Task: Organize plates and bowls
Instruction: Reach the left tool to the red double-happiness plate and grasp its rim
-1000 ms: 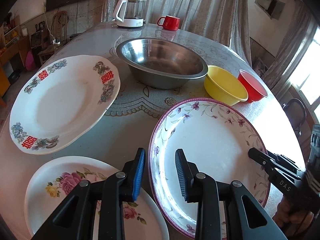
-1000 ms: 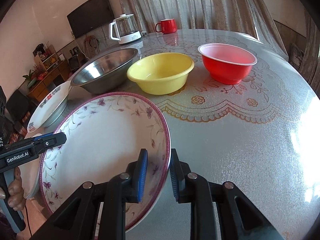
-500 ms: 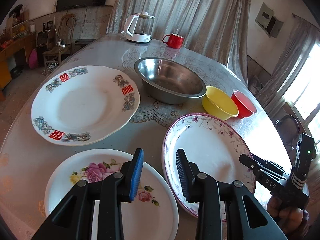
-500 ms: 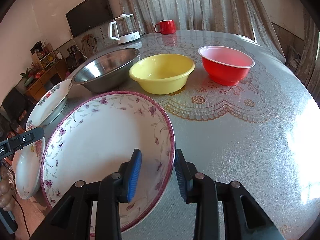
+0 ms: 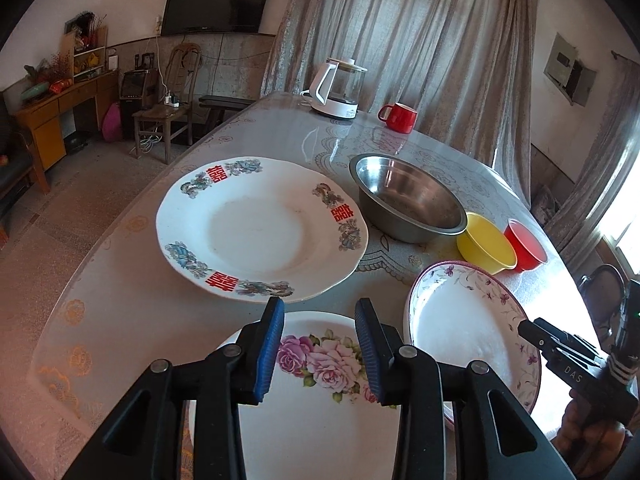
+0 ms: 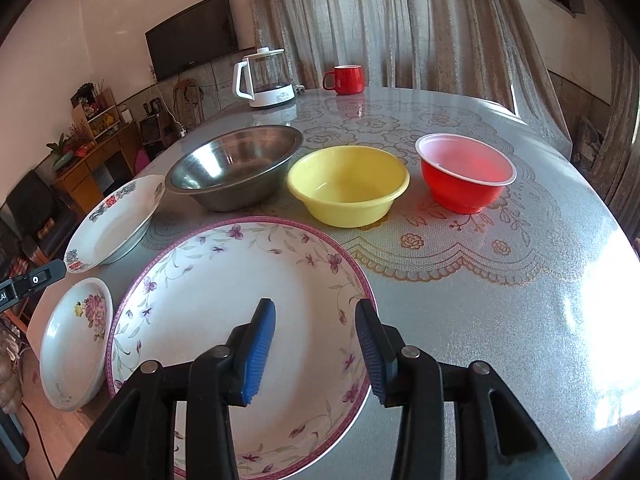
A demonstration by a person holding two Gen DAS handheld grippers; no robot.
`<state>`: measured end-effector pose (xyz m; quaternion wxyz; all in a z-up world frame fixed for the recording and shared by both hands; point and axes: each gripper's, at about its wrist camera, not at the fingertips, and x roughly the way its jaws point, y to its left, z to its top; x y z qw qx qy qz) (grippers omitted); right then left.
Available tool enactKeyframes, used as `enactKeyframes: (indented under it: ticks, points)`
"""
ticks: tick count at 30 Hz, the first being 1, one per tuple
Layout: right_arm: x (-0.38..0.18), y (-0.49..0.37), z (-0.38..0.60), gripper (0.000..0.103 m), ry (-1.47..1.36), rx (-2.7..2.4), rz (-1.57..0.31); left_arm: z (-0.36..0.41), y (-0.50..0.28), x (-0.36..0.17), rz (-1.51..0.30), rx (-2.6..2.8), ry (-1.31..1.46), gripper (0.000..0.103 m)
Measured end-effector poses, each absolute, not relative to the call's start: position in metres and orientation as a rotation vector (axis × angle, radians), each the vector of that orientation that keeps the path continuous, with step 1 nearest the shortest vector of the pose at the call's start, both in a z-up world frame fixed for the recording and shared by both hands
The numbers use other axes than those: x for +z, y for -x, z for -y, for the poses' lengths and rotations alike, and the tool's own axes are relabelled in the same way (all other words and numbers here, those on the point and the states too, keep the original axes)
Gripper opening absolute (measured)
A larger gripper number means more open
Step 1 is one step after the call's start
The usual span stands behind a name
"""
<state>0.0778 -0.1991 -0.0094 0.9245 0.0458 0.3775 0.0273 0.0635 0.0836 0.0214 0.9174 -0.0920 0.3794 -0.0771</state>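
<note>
Sorting barely begun, by the look of it: no plate or bowl is stacked; all lie singly on the round lace-patterned tabletop (image 6: 500, 280).

Near edge: large white plate with purple floral rim (image 6: 240, 320), empty, under the right gripper (image 6: 316, 344), whose jaws are opening, partly parted and holding nothing. Left edge: white plate with red characters (image 5: 260, 228). Centre: stainless steel bowl (image 6: 236, 168), yellow plastic bowl (image 6: 348, 184), red plastic bowl (image 6: 466, 172), all empty. Near left edge: small white plate with pink roses (image 5: 320, 400), below the left gripper (image 5: 320, 344), jaws opening, empty.
</note>
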Motion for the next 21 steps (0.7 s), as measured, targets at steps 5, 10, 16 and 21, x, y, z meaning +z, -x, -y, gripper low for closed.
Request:
enactKeyframes:
  ticks: [5, 10, 16, 21]
  points:
    - [-0.006, -0.08, 0.185, 0.042, -0.081, 0.094, -0.772, -0.086, -0.062, 0.019, -0.781, -0.116, 0.166, 0.041]
    - [0.0, -0.088, 0.161, 0.047, -0.093, 0.208, -0.783, -0.093, -0.062, 0.013, -0.798, -0.079, 0.164, 0.042]
    - [0.001, -0.102, 0.124, 0.06, -0.146, 0.387, -0.821, -0.108, -0.062, 0.01, -0.798, -0.05, 0.181, 0.047]
    - [0.003, -0.117, 0.096, 0.062, -0.176, 0.488, -0.848, -0.121, -0.063, 0.007, -0.801, -0.028, 0.19, 0.048]
